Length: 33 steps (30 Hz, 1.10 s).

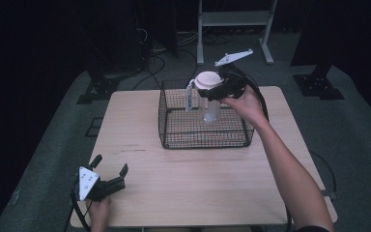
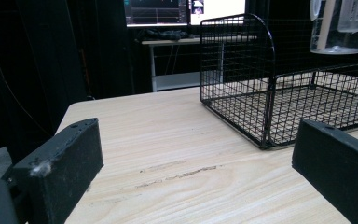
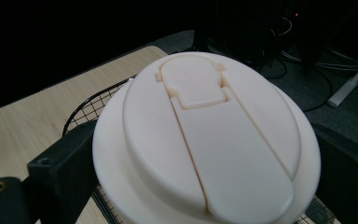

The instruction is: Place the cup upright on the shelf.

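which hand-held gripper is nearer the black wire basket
Right. The right hand-held gripper holds a clear plastic bottle with a cream lid directly above the black wire basket; the left hand-held gripper rests open near the table's front left corner, apart from it.

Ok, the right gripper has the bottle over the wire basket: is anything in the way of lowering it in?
Nothing visible blocks it. The right gripper holds the clear bottle by its cream lid above the black wire basket, whose top is open and whose floor looks bare below the bottle.
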Each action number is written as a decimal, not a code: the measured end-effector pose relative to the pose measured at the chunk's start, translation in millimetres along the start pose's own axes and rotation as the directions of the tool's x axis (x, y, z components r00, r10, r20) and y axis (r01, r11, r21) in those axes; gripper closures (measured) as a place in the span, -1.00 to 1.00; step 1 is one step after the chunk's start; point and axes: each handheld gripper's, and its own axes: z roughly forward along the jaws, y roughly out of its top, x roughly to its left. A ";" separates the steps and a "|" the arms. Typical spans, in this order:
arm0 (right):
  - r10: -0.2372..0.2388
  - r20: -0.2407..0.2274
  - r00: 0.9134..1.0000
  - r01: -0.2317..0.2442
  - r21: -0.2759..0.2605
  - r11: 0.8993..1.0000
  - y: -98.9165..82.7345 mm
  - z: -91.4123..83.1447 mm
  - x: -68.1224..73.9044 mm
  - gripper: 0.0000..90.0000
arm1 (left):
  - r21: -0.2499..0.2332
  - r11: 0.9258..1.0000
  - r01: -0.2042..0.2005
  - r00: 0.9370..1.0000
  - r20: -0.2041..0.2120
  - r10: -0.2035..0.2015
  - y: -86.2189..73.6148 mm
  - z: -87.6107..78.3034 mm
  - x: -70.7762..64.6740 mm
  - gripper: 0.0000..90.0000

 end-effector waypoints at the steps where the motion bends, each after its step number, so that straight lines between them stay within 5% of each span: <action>1: 0.005 -0.001 1.000 -0.005 0.001 1.000 0.2 4.0 -0.3 -0.90 | -0.001 1.000 0.001 1.000 0.000 -0.001 0.0 0.0 0.2 -0.98; 33: 0.083 0.025 0.996 -0.084 0.022 0.996 -18.3 62.3 -15.8 -0.90 | -0.006 1.000 0.007 1.000 0.006 -0.007 -0.1 -0.3 0.7 -0.98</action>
